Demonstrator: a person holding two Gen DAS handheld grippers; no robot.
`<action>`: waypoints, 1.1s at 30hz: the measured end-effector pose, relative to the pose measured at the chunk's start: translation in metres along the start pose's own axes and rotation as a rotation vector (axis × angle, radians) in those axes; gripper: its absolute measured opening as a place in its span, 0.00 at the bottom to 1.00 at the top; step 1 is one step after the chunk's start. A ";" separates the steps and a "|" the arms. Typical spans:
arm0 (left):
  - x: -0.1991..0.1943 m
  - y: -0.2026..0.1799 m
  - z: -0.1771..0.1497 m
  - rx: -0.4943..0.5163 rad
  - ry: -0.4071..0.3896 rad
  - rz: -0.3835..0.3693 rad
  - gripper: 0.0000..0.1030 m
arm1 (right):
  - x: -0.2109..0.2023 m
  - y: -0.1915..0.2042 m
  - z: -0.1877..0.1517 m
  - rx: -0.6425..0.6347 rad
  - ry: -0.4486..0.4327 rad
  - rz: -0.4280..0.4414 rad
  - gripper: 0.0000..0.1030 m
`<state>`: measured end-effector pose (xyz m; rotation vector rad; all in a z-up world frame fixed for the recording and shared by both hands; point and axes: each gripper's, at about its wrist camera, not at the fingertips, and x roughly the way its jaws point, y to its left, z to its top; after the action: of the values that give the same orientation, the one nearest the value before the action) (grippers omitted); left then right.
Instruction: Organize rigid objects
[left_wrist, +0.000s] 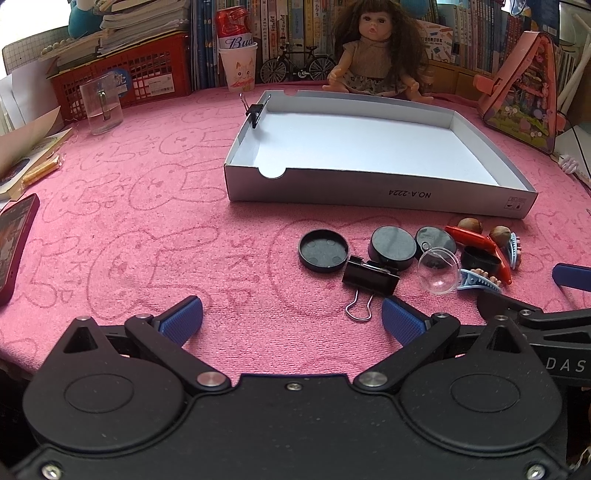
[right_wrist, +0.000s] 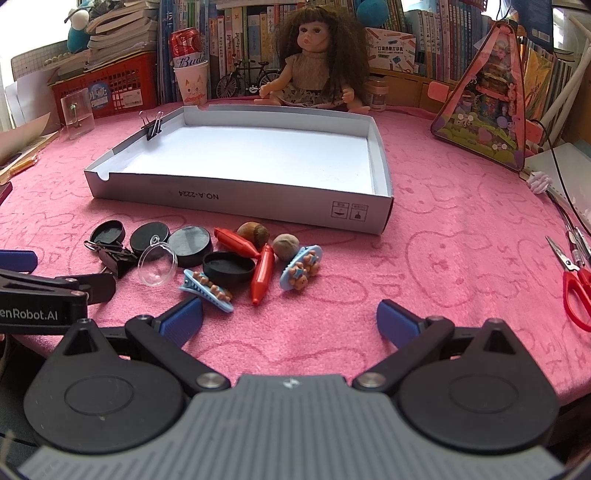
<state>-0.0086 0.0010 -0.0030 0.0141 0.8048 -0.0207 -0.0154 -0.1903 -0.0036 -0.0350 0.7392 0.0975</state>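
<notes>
On the pink towel (left_wrist: 147, 221), seen from the left wrist, the left gripper (left_wrist: 291, 314) hovers low with its blue pads (left_wrist: 183, 319) spread wide and nothing between them. Just beyond its right pad lies a black binder clip (left_wrist: 370, 279), wire handle pointing near. Behind that sit three black round lids (left_wrist: 323, 250), a clear plastic dome (left_wrist: 439, 269), red pens (left_wrist: 476, 242), two brown nuts (left_wrist: 470, 224) and blue hair clips (left_wrist: 480, 282), all bunched close together at the right. Farther off stands the white shallow box (left_wrist: 369, 192), empty inside, with a small binder clip (left_wrist: 255, 113) pinched onto its left wall. A doll (left_wrist: 373, 55) sits behind the box, a glass cup (left_wrist: 100, 107) far left, and a phone (left_wrist: 14, 247) at the left edge.

From the right wrist, the right gripper (right_wrist: 290, 315) also hangs with its pads wide apart over bare towel, holding nothing. The cluster lies near left of it: lids, dome, the nearest hair clip (right_wrist: 207, 288) just beside the left pad, a red pen (right_wrist: 263, 273) pointing near, and a round hair clip (right_wrist: 301, 268). The box is beyond, centre-left. Red scissors (right_wrist: 576, 288) lie at the far right edge, well apart from the pile.
</notes>
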 end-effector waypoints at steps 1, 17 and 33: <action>-0.001 0.000 0.000 0.000 0.003 -0.004 0.99 | -0.001 -0.002 -0.002 0.003 -0.004 0.005 1.00; -0.022 -0.006 0.002 0.068 -0.064 -0.151 0.50 | -0.011 -0.015 0.006 -0.022 -0.083 0.039 0.86; -0.011 -0.017 0.007 0.140 -0.100 -0.192 0.28 | -0.001 -0.031 0.011 -0.086 -0.076 0.017 0.46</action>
<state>-0.0118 -0.0163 0.0096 0.0675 0.7008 -0.2576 -0.0053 -0.2206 0.0055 -0.1060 0.6589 0.1460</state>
